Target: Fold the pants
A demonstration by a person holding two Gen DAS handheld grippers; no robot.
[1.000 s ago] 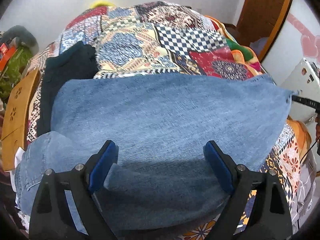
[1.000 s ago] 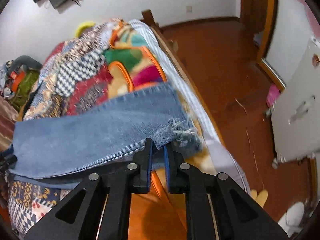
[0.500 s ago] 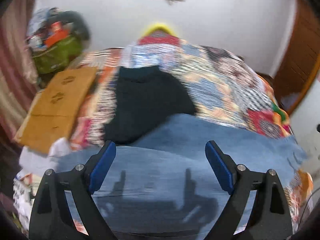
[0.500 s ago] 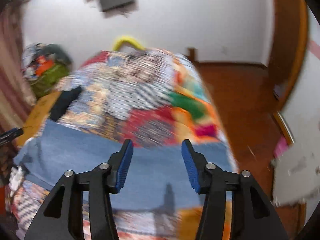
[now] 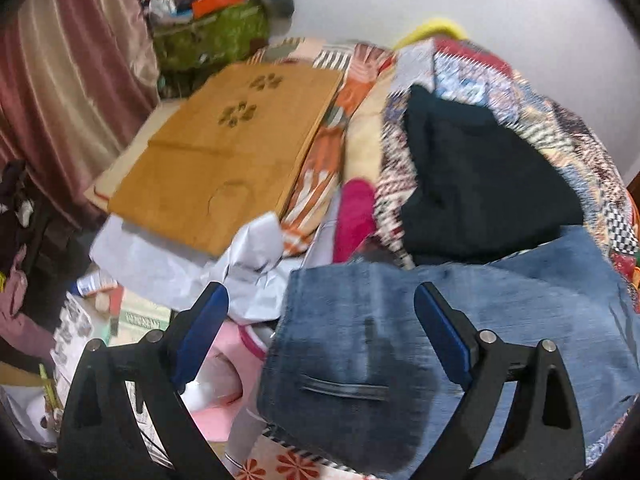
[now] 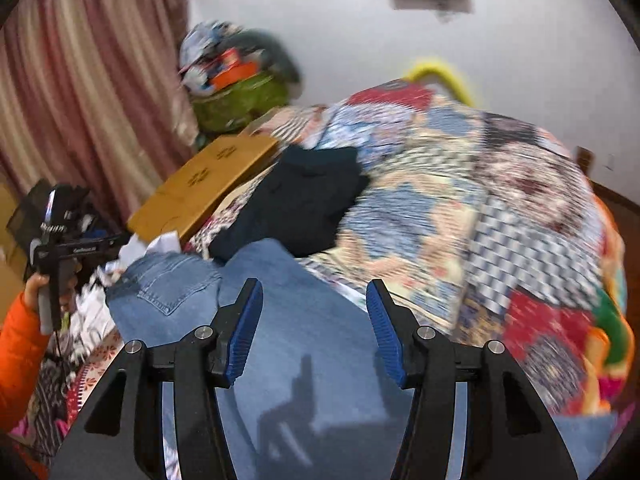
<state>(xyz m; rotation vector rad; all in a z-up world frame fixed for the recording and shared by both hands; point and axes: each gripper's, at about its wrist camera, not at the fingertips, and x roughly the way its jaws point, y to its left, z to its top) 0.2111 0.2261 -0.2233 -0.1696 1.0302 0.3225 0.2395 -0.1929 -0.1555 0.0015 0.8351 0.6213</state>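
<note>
Blue jeans (image 5: 420, 344) lie folded lengthwise across the near edge of a bed with a patchwork quilt (image 5: 520, 92). In the left wrist view the waist end with a back pocket slit lies under my left gripper (image 5: 320, 320), which is open and empty above it. In the right wrist view the jeans (image 6: 304, 320) stretch below my right gripper (image 6: 314, 328), which is open and empty over the legs. The back pocket (image 6: 172, 284) shows at the left. The left gripper's handle (image 6: 60, 248) shows in a hand at far left.
A folded dark garment (image 5: 480, 184) lies on the quilt just beyond the jeans, and shows in the right wrist view (image 6: 296, 204). A brown cardboard box (image 5: 224, 152), crumpled paper (image 5: 240, 264) and clutter sit left of the bed. A curtain (image 6: 80, 92) hangs at left.
My right gripper has let go of the frayed hem, opened, and swung left over the jeans. My left gripper has swung left from the legs toward the waist end.
</note>
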